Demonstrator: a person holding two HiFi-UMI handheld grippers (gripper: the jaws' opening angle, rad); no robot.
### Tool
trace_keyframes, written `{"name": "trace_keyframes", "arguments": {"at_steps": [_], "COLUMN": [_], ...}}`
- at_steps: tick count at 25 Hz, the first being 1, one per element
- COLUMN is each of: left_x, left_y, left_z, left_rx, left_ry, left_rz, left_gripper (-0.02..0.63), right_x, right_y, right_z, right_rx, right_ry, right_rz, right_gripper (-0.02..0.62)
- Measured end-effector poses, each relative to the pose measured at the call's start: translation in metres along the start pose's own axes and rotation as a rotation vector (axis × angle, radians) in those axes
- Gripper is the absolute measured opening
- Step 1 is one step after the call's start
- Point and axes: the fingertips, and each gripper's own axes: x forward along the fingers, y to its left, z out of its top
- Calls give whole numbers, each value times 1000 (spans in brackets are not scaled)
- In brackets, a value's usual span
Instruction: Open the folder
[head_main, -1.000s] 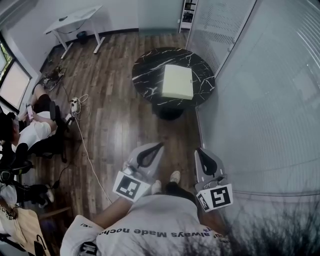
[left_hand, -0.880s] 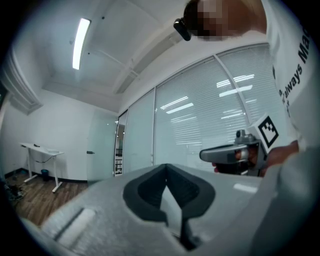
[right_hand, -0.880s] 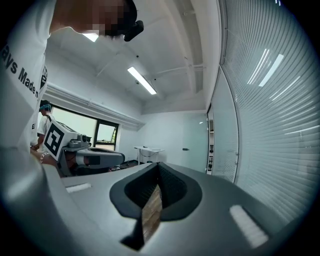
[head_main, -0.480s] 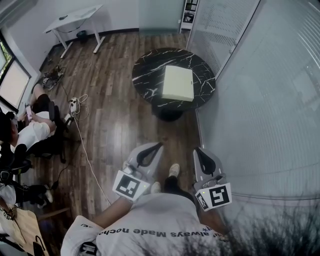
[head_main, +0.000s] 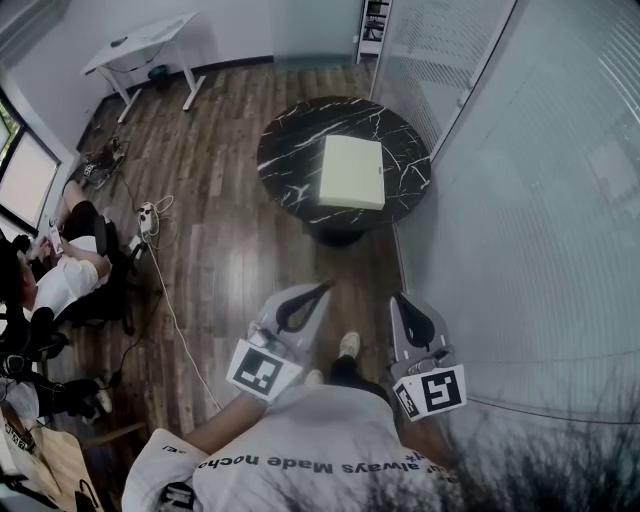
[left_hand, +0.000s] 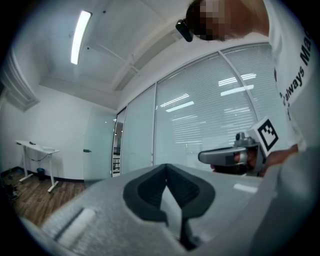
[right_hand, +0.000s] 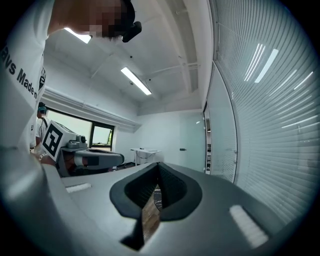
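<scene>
A pale yellow-green folder (head_main: 352, 172) lies closed and flat on a round black marble table (head_main: 290, 160) ahead of me. Both grippers are held level in front of the person's body, over the wooden floor and well short of the table. My left gripper (head_main: 327, 285) is shut with nothing in it, its tips meeting (left_hand: 166, 166). My right gripper (head_main: 399, 299) also has its tips together (right_hand: 158, 164) and holds nothing. Each gripper view shows the other gripper alongside: the right gripper (left_hand: 232, 156) and the left gripper (right_hand: 95, 159).
A glass wall with blinds (head_main: 520, 200) runs close along the right. A white desk (head_main: 150, 45) stands at the back left. A seated person (head_main: 60, 265) and a power strip with cables (head_main: 150, 212) are on the left. A wooden tabletop corner (head_main: 40, 460) shows at bottom left.
The person has stepped forward, and both grippers have come a little nearer to the table. The jaws look the same as before.
</scene>
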Motion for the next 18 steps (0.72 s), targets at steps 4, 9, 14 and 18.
{"name": "trace_keyframes", "arguments": {"at_steps": [4,9,14,18], "left_x": [35,84,131,164], "left_y": [10,23,32,38], "left_z": [-2,-2,-1,0], "left_rx": [5,10,13,20], "left_ry": [12,18,17,14], "left_rz": [-8,-10,-9,-9], "left_gripper": [3,3,3,3], "right_x": [19,42,60,73], "right_y": [-31,-75,-119,-151], "right_z": [-3,-5,-3,-3], "right_rx": [11,21,18,19], "right_ry": [0,1,-2,-2], "right_rz": [-1,0,0,1], "right_gripper": [-1,-1,-1,-1]}}
